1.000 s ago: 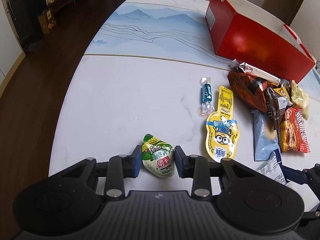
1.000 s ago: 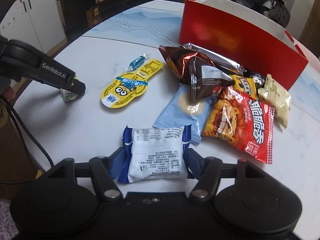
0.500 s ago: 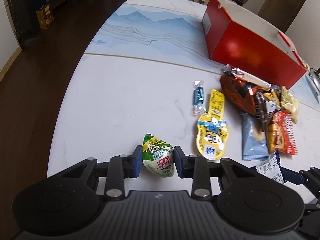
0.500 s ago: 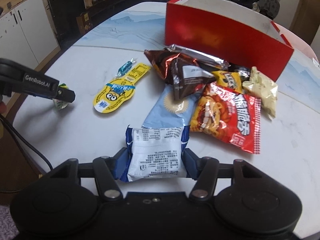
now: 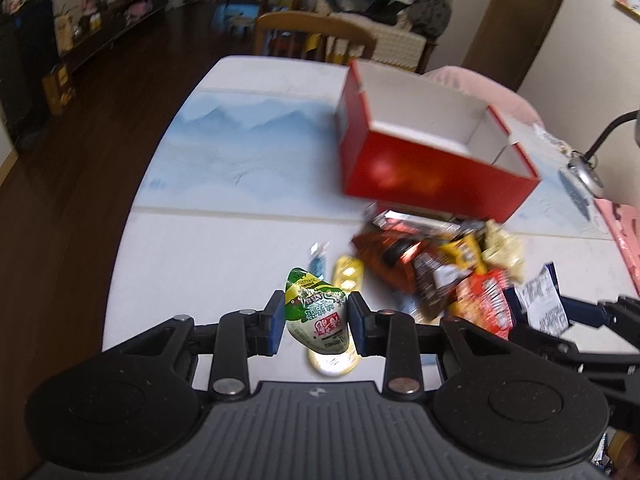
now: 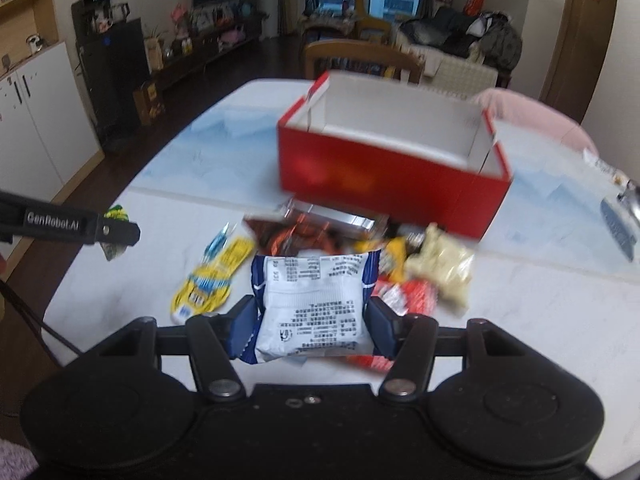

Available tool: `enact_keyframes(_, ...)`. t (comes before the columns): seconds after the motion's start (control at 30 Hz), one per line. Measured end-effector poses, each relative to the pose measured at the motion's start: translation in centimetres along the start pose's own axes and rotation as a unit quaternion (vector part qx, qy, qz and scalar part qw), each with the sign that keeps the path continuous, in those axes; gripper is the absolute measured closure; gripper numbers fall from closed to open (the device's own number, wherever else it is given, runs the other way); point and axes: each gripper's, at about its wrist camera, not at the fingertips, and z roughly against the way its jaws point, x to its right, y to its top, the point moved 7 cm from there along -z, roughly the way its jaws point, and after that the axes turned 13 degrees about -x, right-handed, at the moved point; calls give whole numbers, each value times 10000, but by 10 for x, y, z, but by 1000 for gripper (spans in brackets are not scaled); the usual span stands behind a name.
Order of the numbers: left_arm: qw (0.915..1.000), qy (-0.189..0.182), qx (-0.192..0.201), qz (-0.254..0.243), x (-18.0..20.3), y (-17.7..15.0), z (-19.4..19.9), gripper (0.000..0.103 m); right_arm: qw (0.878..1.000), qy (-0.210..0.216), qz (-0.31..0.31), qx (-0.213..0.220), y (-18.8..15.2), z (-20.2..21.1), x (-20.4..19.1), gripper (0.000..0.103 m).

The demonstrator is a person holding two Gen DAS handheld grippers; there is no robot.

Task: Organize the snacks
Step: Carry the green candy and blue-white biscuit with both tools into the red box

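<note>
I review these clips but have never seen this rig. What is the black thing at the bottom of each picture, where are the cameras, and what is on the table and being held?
No robot: a person carries a handheld two-finger gripper in each hand, each with a fisheye camera looking along its fingers. The left gripper is shut on a green-and-white snack pouch; the right gripper is shut on a white-and-blue packet. Both packets are clear of the white table. Beyond lie a pile of snack bags, a yellow cartoon pouch and an open, empty red box.
</note>
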Motion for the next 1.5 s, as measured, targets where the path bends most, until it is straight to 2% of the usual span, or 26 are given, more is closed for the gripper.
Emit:
enact_keyframes(0.37,9993,-34,236,-273,61,62,5,71,9988,-60,68,474,65,15,60,45)
enact_keyframes(0.83,9995,131,0,-291,127,160,-41,70,9992,106,129,350,145,-27,136,44)
enact_keyframes(0.93,9987,275,-21,-418,141,179,-53,70,9996,164,109,214,162,-42,148,44)
enact_keyframes(1.2,9953,633,-440,-586,156,224,-92,70,9980,385,215,-450,187,-93,168,44)
enact_keyframes(1.5,9884,798,-1179,-521,156,235,-151,70,9921,406,449,-1098,185,-148,168,44)
